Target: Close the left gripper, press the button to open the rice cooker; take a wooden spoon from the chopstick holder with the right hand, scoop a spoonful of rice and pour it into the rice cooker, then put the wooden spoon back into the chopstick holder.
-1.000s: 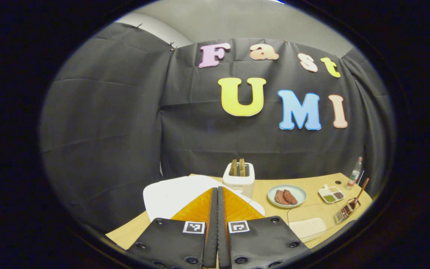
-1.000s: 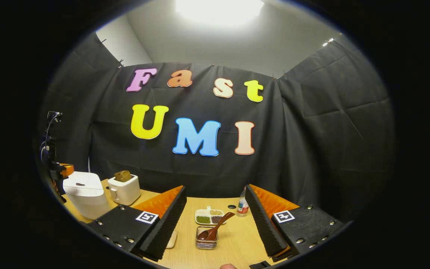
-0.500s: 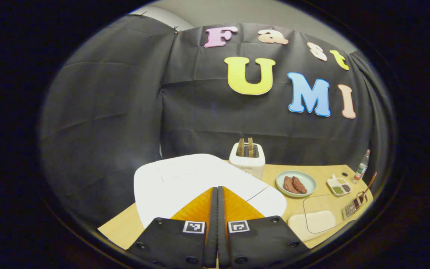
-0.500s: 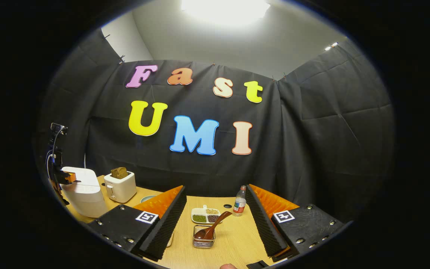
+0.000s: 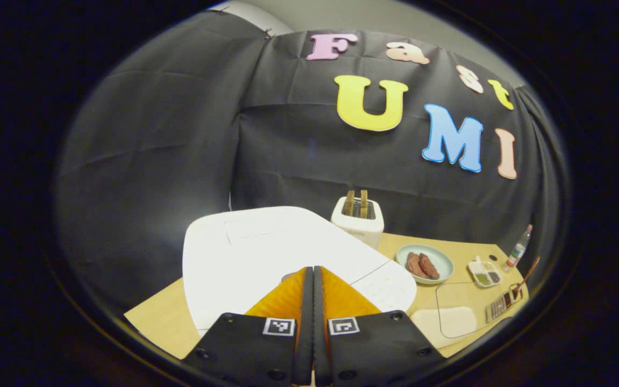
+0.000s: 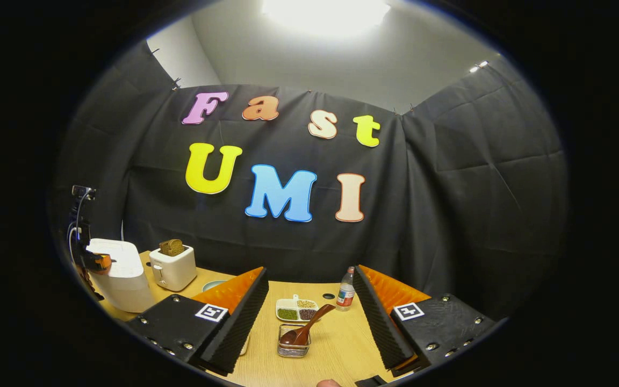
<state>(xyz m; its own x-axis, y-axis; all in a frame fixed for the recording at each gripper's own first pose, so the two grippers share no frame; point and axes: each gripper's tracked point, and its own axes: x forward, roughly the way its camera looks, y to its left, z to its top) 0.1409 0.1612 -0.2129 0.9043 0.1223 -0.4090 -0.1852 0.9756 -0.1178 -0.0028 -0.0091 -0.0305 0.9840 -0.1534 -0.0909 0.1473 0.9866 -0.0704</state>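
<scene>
Stage: first step under way, nothing completed.

Left gripper [image 5: 312, 274], lower centre of the left gripper view: fingers pressed together with nothing between them, tips over the near edge of the rice cooker [image 5: 266, 252]. Lid down. Contact with the button not determinable; a small rounded patch just left of the tips is possibly that button.

Right gripper [image 6: 309, 301], lower centre of the right gripper view: fingers spread wide, holding nothing. Wooden spoon [image 6: 309, 325] untouched, bowl down in the chopstick holder [image 6: 294, 348] at bottom centre, handle leaning toward upper right. Rice cooker also at the left edge of that view, left gripper atop it.

Outstanding: lid release, spoon pickup, scoop, pour, spoon return. Shallow clear container [image 5: 457, 317] at lower right of the left gripper view judged to hold the rice; not certain.

Change against half a second ago: rice cooker larger and higher in the left gripper view, so left gripper lower and closer to the lid. Right gripper view almost unchanged.
</scene>
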